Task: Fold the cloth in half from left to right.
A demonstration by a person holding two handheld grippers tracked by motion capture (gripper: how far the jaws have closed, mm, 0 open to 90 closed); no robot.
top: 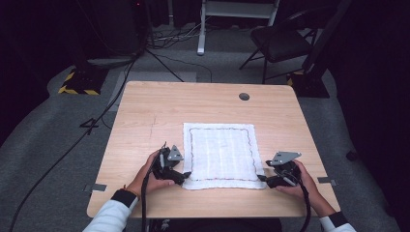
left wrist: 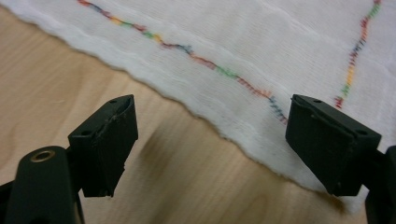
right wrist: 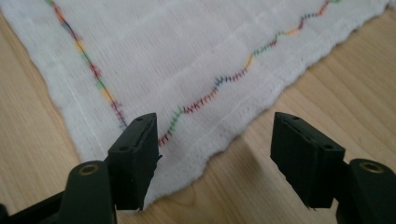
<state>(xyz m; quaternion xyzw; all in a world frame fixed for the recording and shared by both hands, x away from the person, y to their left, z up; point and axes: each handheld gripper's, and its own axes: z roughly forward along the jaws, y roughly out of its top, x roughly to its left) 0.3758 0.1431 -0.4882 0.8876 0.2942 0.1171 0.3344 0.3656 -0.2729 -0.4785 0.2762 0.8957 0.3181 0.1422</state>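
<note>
a white cloth point(top: 220, 154) with a multicoloured stitched border is lying flat on the wooden desk point(top: 145, 111), in the near half and a little right of the middle. it is close to square, only slightly longer from the near edge to the far edge, so its long axis is running away from the person, with the sides lying roughly parallel to the desk's edges. the left gripper point(top: 185, 175) is sitting at the cloth's near left corner and the right gripper point(top: 261, 178) at its near right corner, each held in one of the person's hands. in the left gripper view the fingers point(left wrist: 107, 140) are standing wide apart and released, one over bare wood and the other over the cloth's hem point(left wrist: 243, 121), with nothing pinched between them. in the right gripper view the fingers point(right wrist: 135, 154) are likewise spread and released, straddling the corner of the cloth point(right wrist: 196, 70) without pressing on it. whether any fingertip is touching the fabric is hard to make out. the high view is showing the two near corners partly covered by the grippers, and the stitching there is too small to follow. the person's forearms are being cut off by the bottom edge.
</note>
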